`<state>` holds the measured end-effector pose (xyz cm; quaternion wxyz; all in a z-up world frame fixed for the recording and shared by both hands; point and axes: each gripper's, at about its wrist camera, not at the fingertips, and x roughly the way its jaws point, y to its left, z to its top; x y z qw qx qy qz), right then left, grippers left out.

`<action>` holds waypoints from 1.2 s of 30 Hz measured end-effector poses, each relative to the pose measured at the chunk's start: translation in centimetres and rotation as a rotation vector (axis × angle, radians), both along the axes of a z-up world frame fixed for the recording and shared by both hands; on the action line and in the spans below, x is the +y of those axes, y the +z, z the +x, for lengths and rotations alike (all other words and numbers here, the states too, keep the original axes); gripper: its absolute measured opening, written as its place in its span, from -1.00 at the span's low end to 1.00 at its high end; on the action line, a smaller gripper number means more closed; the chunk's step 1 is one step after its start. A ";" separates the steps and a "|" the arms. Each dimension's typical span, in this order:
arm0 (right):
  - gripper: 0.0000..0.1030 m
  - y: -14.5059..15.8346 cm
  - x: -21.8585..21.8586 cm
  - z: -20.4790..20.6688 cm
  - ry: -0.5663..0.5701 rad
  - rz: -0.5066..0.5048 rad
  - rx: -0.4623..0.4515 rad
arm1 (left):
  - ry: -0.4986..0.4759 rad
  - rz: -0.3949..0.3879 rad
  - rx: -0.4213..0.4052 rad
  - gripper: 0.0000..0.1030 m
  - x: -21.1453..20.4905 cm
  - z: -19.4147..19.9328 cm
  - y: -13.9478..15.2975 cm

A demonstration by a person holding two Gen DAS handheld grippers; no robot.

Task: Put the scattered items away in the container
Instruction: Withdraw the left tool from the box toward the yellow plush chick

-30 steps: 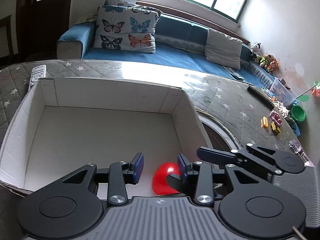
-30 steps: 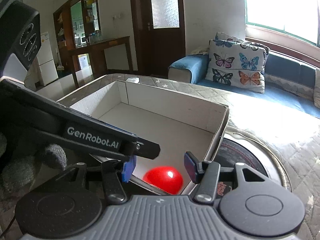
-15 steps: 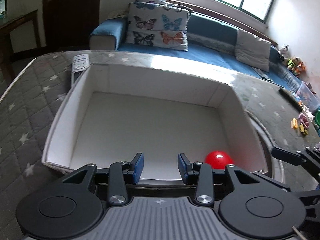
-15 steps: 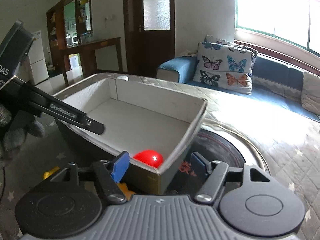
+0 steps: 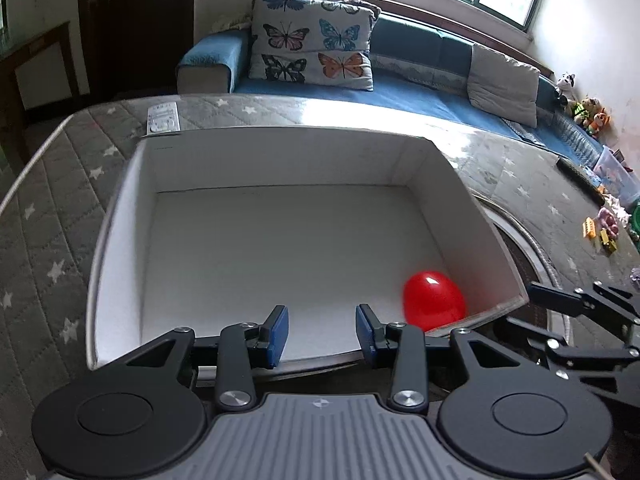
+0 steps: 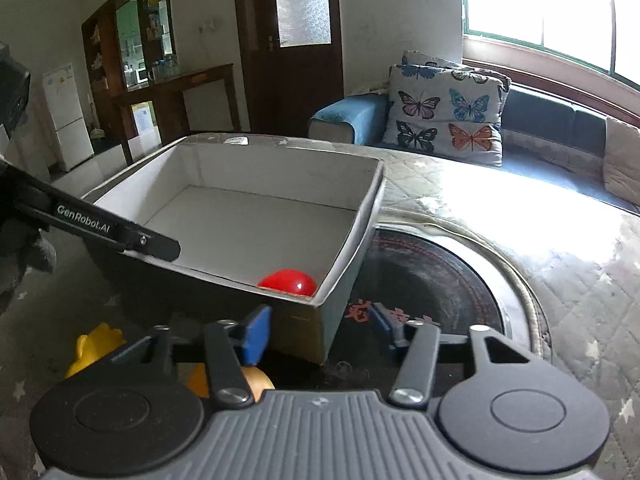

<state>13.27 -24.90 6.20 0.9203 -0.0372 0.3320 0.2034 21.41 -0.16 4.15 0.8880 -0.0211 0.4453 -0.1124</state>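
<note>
Red ball (image 5: 434,300) in box (image 5: 120,240), lower right corner. Left gripper (image 5: 322,330) jaws apart, empty. Right gripper (image 6: 320,330) jaws closing, nothing between.

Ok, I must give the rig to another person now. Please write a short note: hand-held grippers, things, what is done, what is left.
Left hand-held gripper: open, empty, over the near edge of the white cardboard box.
Right hand-held gripper: jaws closing, nothing between them, outside the box's near corner.
Done: the red plastic ball lies in the box's near right corner.
Left: the yellow toys on the grey quilted cover before the box, and the small toys far to the right.
</note>
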 end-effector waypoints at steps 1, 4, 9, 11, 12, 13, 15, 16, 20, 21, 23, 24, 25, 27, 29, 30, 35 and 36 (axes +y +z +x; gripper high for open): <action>-0.07 0.0 0.1 0.1 0.007 0.000 -0.004 | -0.002 -0.004 0.005 -0.22 0.0 -0.1 0.0; -0.12 0.1 0.4 0.3 0.034 0.003 -0.014 | -0.012 -0.002 0.016 -0.22 0.1 -0.3 0.0; -0.12 0.4 1.1 0.2 0.089 0.004 -0.031 | -0.010 -0.020 0.034 -0.22 0.5 -0.2 0.0; -0.12 0.5 1.2 0.1 0.100 0.001 -0.034 | -0.017 -0.011 0.037 -0.24 0.4 -0.2 0.0; -0.12 0.5 1.2 0.1 0.106 0.005 -0.032 | -0.022 -0.006 0.037 -0.25 0.3 -0.3 -0.1; -0.12 0.4 1.1 0.1 0.110 0.007 -0.031 | -0.024 -0.005 0.039 -0.25 0.3 -0.3 -0.1; -0.12 0.5 1.3 0.0 0.113 0.005 -0.033 | -0.025 -0.003 0.041 -0.26 0.2 -0.4 -0.2; -0.12 0.5 1.3 0.1 0.112 0.003 -0.033 | -0.026 -0.002 0.042 -0.26 0.1 -0.4 -0.2; -0.10 0.6 1.3 0.0 0.098 0.006 -0.037 | -0.007 0.003 0.029 -0.26 0.0 -0.5 -0.1; -0.10 0.7 1.2 -0.1 0.093 0.006 -0.040 | -0.001 0.004 0.025 -0.26 0.0 -0.6 -0.1; -0.08 0.9 1.0 -0.7 0.079 0.002 -0.047 | 0.007 0.007 0.006 -0.26 0.0 -1.0 0.0; -0.04 1.0 0.9 -1.0 0.073 0.001 -0.050 | 0.013 0.008 -0.002 -0.26 0.0 -1.2 0.1; -0.01 1.1 0.7 -1.4 0.065 0.003 -0.052 | 0.019 0.004 -0.011 -0.26 0.0 -1.3 0.2; 0.07 1.3 0.4 -2.1 0.055 0.005 -0.050 | 0.023 -0.011 -0.029 -0.26 0.0 -1.9 0.6; 0.09 1.3 0.2 -2.8 0.049 0.000 -0.052 | 0.023 -0.014 -0.053 -0.26 -0.3 -2.6 1.2; 0.16 1.3 0.1 -3.2 0.047 -0.001 -0.053 | 0.024 -0.014 -0.067 -0.25 -0.4 -2.9 1.4; 0.24 1.2 -0.6 -5.3 0.028 0.002 -0.055 | 0.024 -0.043 -0.095 -0.25 -0.9 -4.8 2.2; 0.29 1.2 -0.7 -5.7 0.025 0.004 -0.055 | 0.023 -0.048 -0.096 -0.25 -1.0 -5.2 2.2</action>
